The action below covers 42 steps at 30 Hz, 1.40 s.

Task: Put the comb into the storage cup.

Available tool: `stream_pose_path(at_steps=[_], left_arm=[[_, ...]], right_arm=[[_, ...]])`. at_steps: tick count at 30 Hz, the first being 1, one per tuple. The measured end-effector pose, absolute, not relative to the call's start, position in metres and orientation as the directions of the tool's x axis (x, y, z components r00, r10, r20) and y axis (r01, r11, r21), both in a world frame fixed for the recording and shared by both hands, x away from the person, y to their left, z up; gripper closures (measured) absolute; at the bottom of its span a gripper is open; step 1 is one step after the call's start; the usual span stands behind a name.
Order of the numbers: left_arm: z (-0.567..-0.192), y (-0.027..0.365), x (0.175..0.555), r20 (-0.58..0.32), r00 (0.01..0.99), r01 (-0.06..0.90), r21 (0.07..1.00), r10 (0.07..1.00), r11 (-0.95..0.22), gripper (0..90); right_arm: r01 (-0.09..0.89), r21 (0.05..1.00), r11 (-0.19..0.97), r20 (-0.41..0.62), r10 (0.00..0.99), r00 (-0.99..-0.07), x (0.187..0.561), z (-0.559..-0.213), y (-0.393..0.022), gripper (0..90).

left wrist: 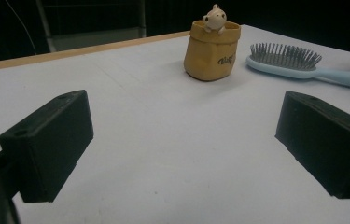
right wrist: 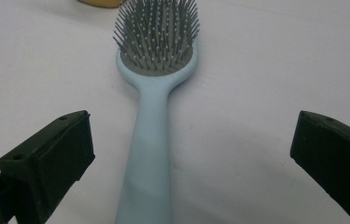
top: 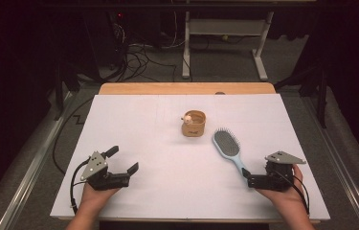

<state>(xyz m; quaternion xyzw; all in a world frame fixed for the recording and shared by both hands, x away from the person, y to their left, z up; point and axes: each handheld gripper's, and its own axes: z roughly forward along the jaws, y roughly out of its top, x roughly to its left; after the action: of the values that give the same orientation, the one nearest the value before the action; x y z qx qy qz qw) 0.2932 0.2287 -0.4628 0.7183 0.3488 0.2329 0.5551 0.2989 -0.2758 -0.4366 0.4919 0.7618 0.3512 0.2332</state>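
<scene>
Two grippers are low over the white desk [top: 167, 191], one at each near corner, each in a person's hand. Over on the right, the right gripper [top: 247, 176] has its jaws spread wide, and the light blue hairbrush [top: 229, 147] lies flat on the desk with its handle end running in between them; from the right gripper view the handle passes up the middle of the gap, nearer one jaw than the other, touched by neither, grey bristles facing up at the far end. The brush head points away from the person, angled toward the desk's middle. On the left, the left gripper [top: 122, 159] is also wide open, nothing between its jaws but bare desk. Just beyond the brush head sits a small tan sack-shaped pot [top: 194, 123], upright, with a little pale figure [left wrist: 215, 18] peeking over its rim; the left gripper view shows pot and hairbrush side by side, close but apart. A wooden edge [top: 186, 88] shows past the white surface, with cables on the floor beyond it.
</scene>
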Motion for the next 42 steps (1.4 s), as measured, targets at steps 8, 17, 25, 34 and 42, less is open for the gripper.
stream_pose_path(at_steps=[8, 17, 25, 34, 42], left_arm=[[-0.463, 0.228, 0.293, -0.051, 0.653, 0.242, 0.960, 0.755, -0.144, 4.8], [-0.464, 0.227, 0.294, -0.051, 0.656, 0.243, 0.959, 0.753, -0.147, 4.9], [-0.464, 0.226, 0.293, -0.049, 0.660, 0.240, 0.959, 0.749, -0.150, 5.0], [-0.464, 0.224, 0.294, -0.041, 0.665, 0.239, 0.958, 0.746, -0.159, 5.0], [-0.463, 0.225, 0.293, -0.039, 0.669, 0.235, 0.958, 0.742, -0.162, 5.0]], right_arm=[[0.633, 0.712, 0.304, 0.004, 0.900, -0.436, 0.304, -0.438, -0.274, 0.3], [0.669, 0.643, 0.372, -0.024, 0.884, -0.468, 0.307, -0.443, -0.270, 0.3], [0.691, 0.593, 0.414, -0.032, 0.869, -0.494, 0.307, -0.445, -0.265, 0.3], [0.705, 0.545, 0.454, -0.033, 0.852, -0.523, 0.310, -0.446, -0.261, 0.3], [0.722, 0.512, 0.466, -0.019, 0.846, -0.532, 0.323, -0.446, -0.254, 0.3]])
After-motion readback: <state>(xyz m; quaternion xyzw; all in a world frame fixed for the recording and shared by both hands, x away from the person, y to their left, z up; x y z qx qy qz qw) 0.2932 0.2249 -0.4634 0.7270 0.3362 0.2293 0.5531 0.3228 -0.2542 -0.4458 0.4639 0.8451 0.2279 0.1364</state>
